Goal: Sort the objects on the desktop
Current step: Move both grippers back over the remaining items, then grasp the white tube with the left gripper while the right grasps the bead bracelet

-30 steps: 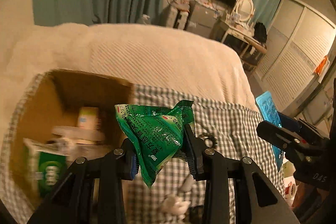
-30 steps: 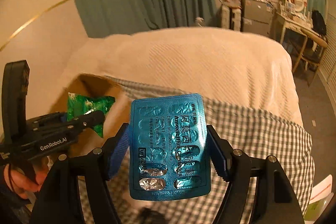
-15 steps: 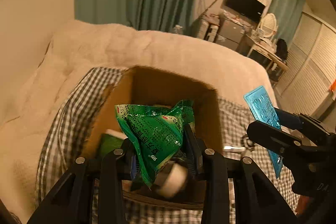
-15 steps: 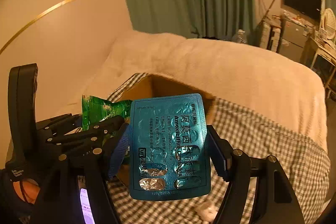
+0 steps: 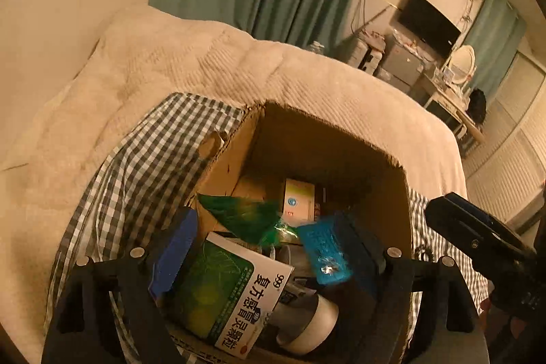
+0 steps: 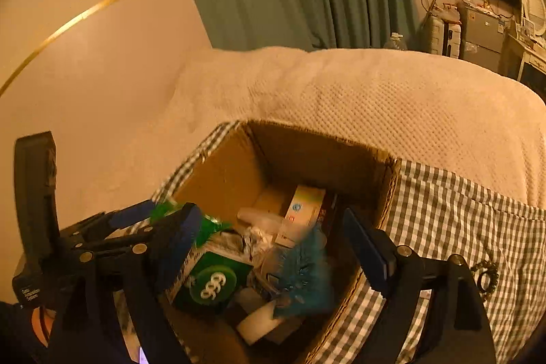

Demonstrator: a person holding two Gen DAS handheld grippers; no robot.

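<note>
Above the box [image 5: 235,159]: both tongs are opening, releasing.
Left tongs [image 5: 269,248]: green sachet [image 5: 245,215] is falling.
Right tongs [image 6: 273,241]: blue blister pack [image 6: 303,275] is dropping; keep centred.

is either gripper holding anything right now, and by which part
Nothing is held. Both the left gripper and right gripper are opening; the green foil sachet and blue blister pack drop free into the cardboard box.
</note>
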